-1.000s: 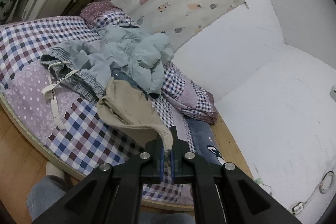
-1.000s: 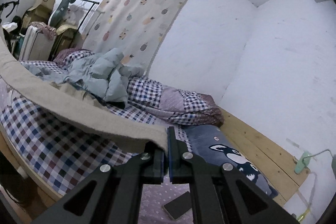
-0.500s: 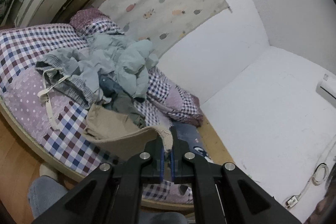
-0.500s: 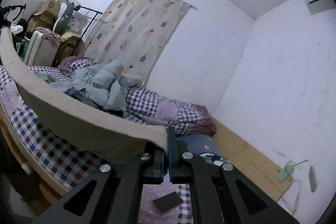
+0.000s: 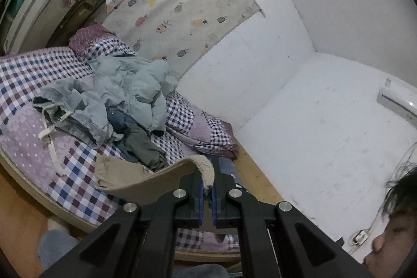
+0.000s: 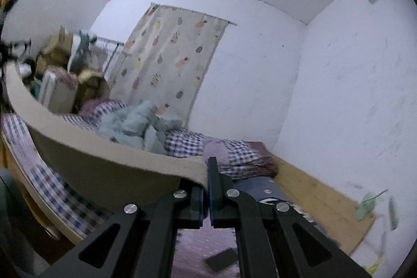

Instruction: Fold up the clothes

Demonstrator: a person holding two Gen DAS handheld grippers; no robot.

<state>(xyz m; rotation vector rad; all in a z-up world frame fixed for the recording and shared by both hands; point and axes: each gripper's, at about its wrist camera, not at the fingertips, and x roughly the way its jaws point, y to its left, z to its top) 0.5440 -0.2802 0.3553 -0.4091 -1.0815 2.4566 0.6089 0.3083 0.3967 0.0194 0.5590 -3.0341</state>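
Both grippers clamped on the beige garment [image 5: 146,180]: left gripper [image 5: 207,190] pinches one corner, right gripper [image 6: 207,183] another edge, cloth stretched between them above the checked bed [image 5: 78,166], its far end probably resting beside the clothes pile [image 5: 117,95].

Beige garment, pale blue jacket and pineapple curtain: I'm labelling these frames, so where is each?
beige garment [image 6: 109,163], right wrist view, on its stretched upper band.
pale blue jacket [image 5: 140,90], left wrist view, on its puffy middle in the pile.
pineapple curtain [image 5: 187,7], left wrist view, on its printed centre.
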